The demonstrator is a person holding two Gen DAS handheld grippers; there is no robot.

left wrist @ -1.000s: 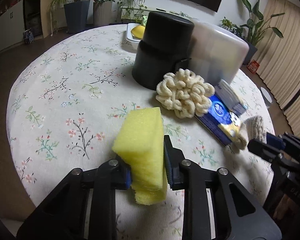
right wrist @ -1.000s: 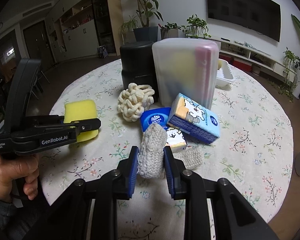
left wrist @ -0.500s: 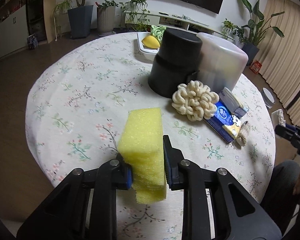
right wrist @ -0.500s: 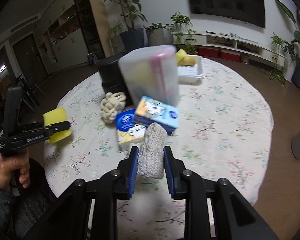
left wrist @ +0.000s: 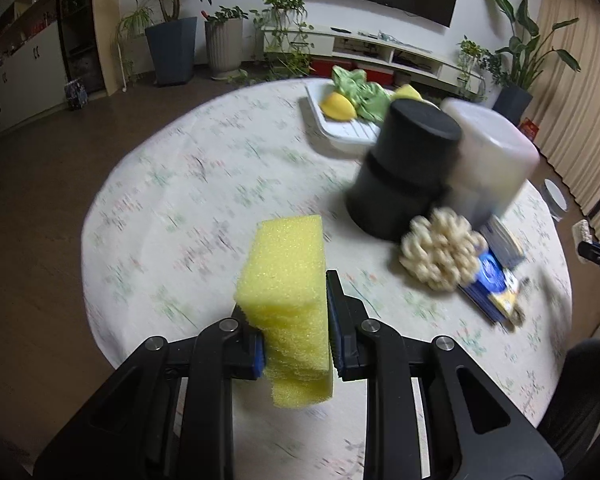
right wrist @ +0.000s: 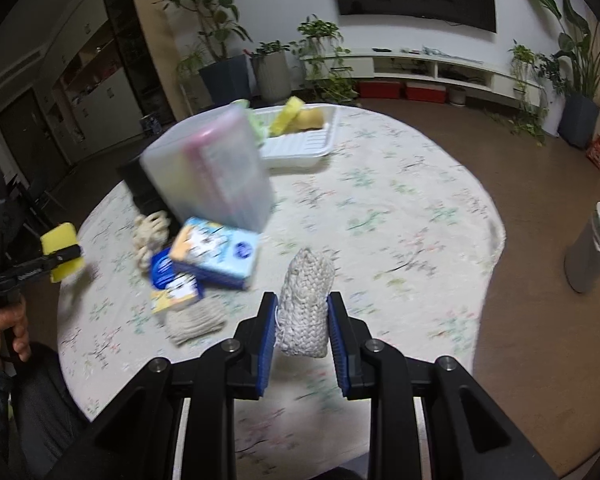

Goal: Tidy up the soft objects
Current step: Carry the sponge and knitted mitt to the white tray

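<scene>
Floral table (left wrist: 220, 184), black canister (left wrist: 404, 176), rope ball (left wrist: 440, 252), tissue packs (right wrist: 216, 252), white tray (right wrist: 300, 144)

Floral table (left wrist: 204, 184), tray (left wrist: 342, 132), canister (left wrist: 404, 172), tissues (right wrist: 216, 252)

Yellow sponge (left wrist: 288, 300) and knitted beige pouch (right wrist: 305, 304) upright, each clamped between jaws.

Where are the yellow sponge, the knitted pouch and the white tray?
yellow sponge (left wrist: 286, 280), left wrist view, middle of its front face.
knitted pouch (right wrist: 306, 304), right wrist view, centre of the knit body.
white tray (right wrist: 300, 148), right wrist view, bare ribbed floor.
</scene>
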